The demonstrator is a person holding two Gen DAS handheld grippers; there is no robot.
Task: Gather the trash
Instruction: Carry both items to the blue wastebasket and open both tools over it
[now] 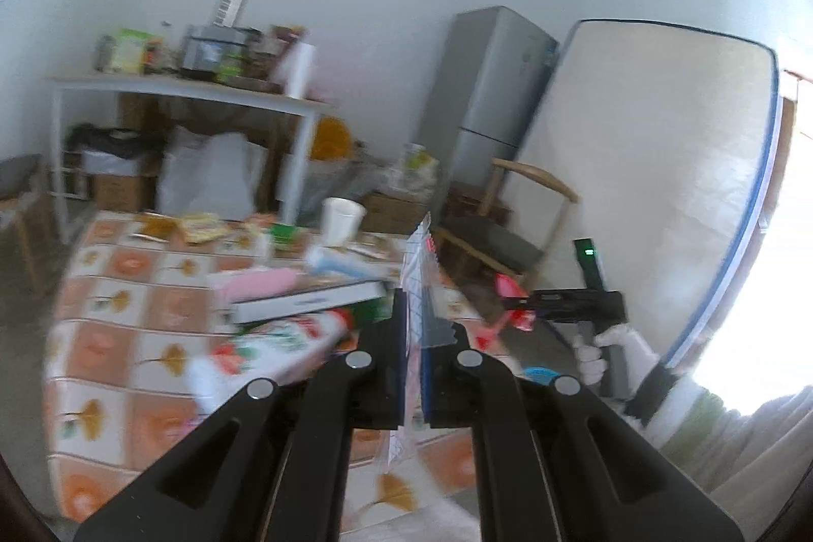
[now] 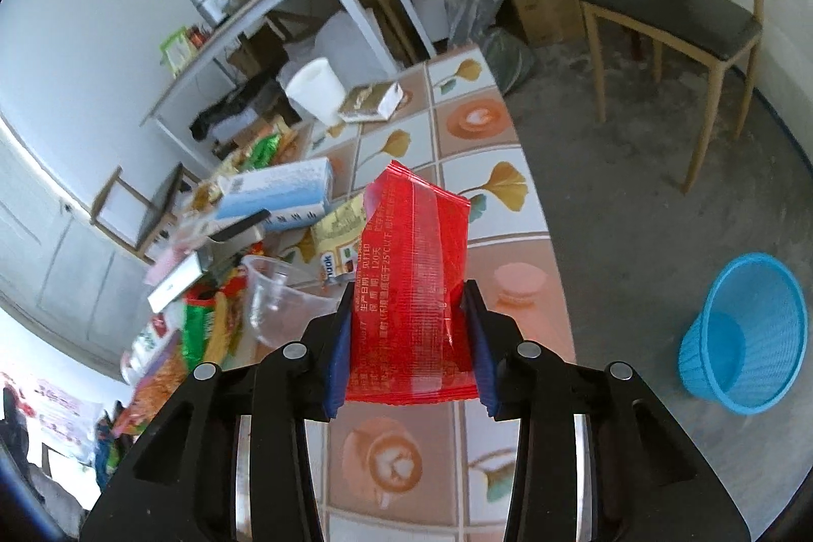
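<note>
Trash covers the table with the patterned cloth, and through the left wrist camera we see our left gripper clenched on a thin clear plastic wrapper, which stands edge-on between the blue pads and rises above the fingertips. Behind it lie a blue-and-white carton, a pink pack and a white paper cup, all blurred. To the right a white-gloved hand holds the right gripper, with something red at its tip. Through the right wrist camera we see that gripper grasping a red sachet printed with small text; both blue pads press on its sides and it sticks up past the fingertips, above the table's edge. More litter lies to the left: a clear plastic cup, green snack bags and the carton. A blue mesh basket sits on the grey floor to the right, well apart from the table.
</note>
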